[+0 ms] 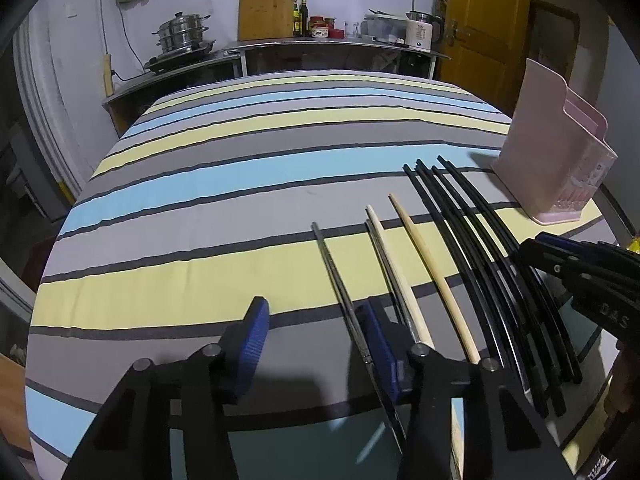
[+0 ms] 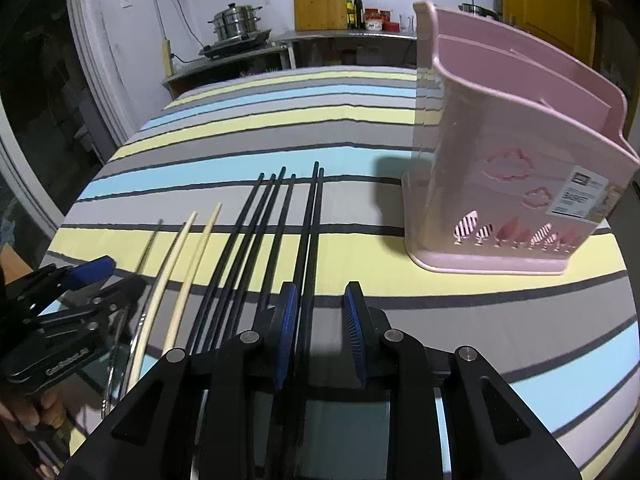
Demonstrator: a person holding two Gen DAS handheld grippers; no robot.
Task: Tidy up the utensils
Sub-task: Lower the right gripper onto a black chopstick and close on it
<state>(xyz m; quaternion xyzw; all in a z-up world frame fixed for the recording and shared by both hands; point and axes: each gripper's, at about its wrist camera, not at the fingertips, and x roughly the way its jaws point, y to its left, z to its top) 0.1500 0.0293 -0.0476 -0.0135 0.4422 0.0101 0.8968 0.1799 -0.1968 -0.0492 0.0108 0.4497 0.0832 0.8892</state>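
Note:
Chopsticks lie side by side on the striped tablecloth: several black ones (image 1: pixel 472 240) (image 2: pixel 256 240), two wooden ones (image 1: pixel 424 256) (image 2: pixel 192 264) and metal ones (image 1: pixel 340 280) (image 2: pixel 150 244). A pink utensil holder (image 1: pixel 560 168) (image 2: pixel 508 168) stands upright at the right. My left gripper (image 1: pixel 316 336) is open low over the cloth; one metal chopstick runs by its right pad (image 1: pixel 378 344). My right gripper (image 2: pixel 320 320) is open, with two black chopsticks (image 2: pixel 310 248) lying between its fingers. It also shows at the right of the left wrist view (image 1: pixel 560 264).
The striped tablecloth (image 1: pixel 240 184) covers the table. Behind it a steel counter (image 1: pixel 320 46) carries stacked pots (image 1: pixel 184 34), a wooden cutting board (image 1: pixel 266 8), bottles and jars. A yellow door (image 1: pixel 484 20) is at the back right.

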